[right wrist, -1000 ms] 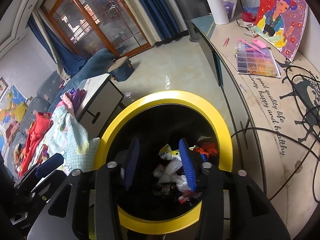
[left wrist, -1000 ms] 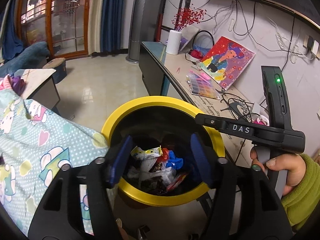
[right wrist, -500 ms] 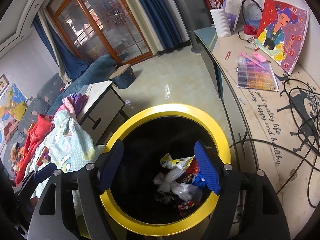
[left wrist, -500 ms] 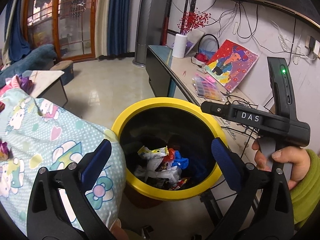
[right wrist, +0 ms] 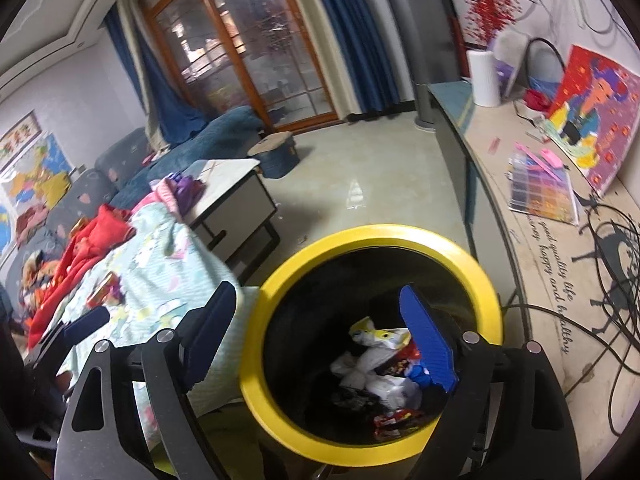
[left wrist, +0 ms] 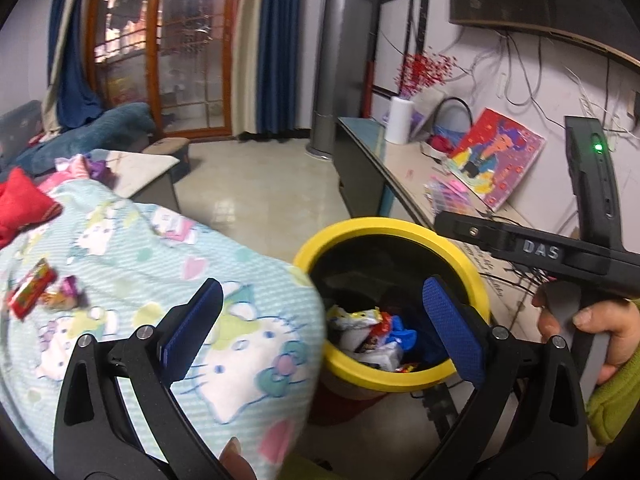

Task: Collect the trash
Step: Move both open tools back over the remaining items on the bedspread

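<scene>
Both grippers, left (left wrist: 324,330) and right (right wrist: 322,332), gape empty over the wrapper-filled bin (right wrist: 376,236).

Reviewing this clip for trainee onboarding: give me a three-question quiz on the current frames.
1. True or false: the left gripper holds a wrapper.
2. Which lies on the blanket? A) red wrapper B) white vase C) painting
3. Fill in: the bin has a ____ rim.

Key:
1. False; its jaws stand wide apart, empty, as do the right gripper's.
2. A
3. yellow
</scene>
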